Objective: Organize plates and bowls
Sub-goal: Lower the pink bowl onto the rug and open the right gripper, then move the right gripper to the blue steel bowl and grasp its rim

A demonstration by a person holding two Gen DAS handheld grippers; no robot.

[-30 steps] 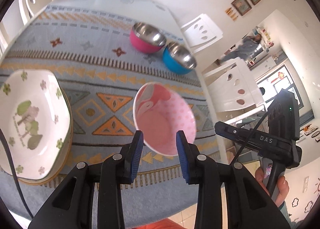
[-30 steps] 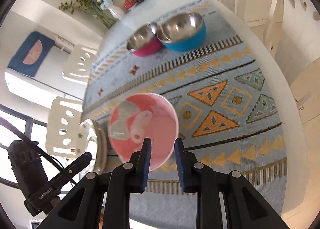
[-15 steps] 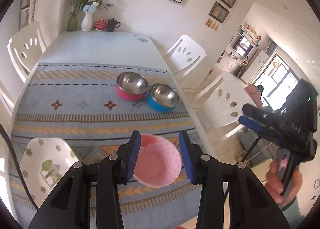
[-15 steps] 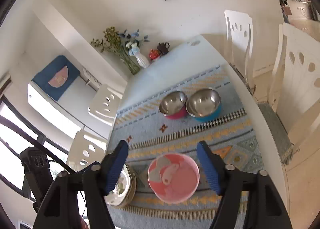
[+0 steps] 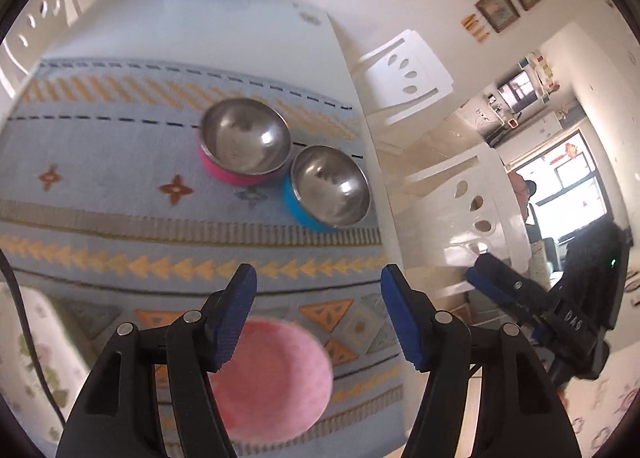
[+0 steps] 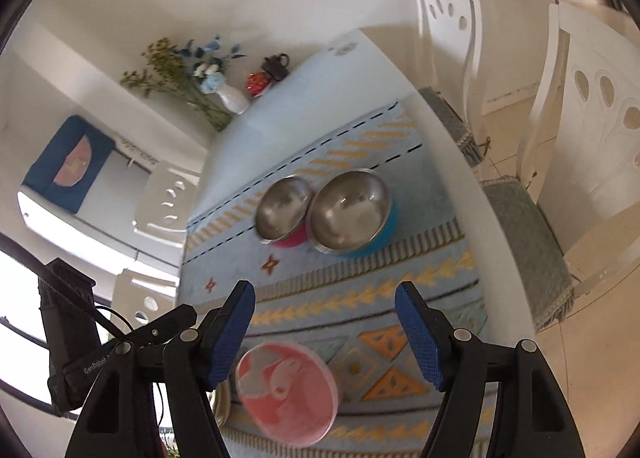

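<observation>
Three bowls (image 5: pixel 276 378), one plate (image 5: pixel 36 346)

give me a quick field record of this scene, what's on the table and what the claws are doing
surface: table with patterned blue runner
pink bowl: on the runner near the front edge, nothing touching it
steel bowl, pink outside: farther back, beside the blue one
steel bowl, blue outside: right of the pink one in the left wrist view
floral plate: at the left edge, partly cut off
left claw: jaws opening, empty
right claw: open, empty
</observation>
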